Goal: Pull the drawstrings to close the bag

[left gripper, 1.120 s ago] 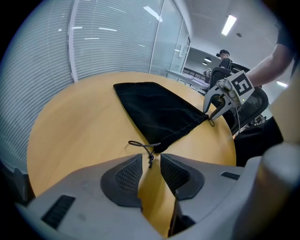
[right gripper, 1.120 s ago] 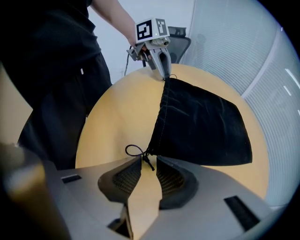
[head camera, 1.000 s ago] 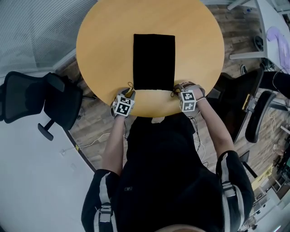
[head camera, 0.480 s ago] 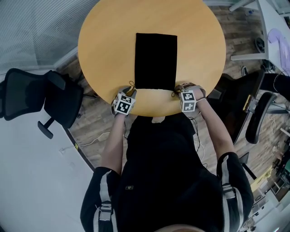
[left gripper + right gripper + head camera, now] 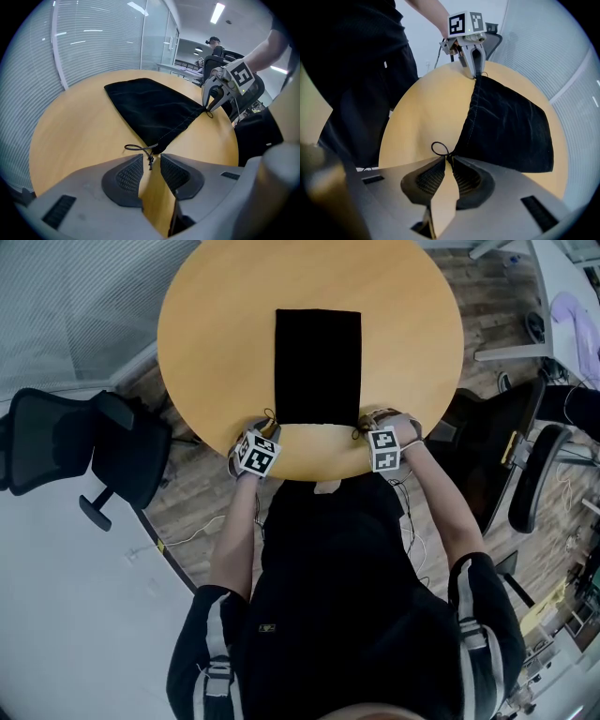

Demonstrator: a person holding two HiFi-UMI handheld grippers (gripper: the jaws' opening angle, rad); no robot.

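The person wears a black top [image 5: 328, 568] with short sleeves [image 5: 195, 652]. Each sleeve has pale grey stripes [image 5: 215, 629] running down it and a small buckle near the end. The trousers [image 5: 401, 86] look black too.

The left gripper [image 5: 266, 430] and the right gripper [image 5: 366, 430] are made of smooth grey plastic. Each one carries a white cube [image 5: 255, 455] with black square patterns on its sides. The fingers [image 5: 127, 176] are grey, with dark bumpy pads shaped like half circles. A thin wire [image 5: 409, 517] hangs by the right gripper.
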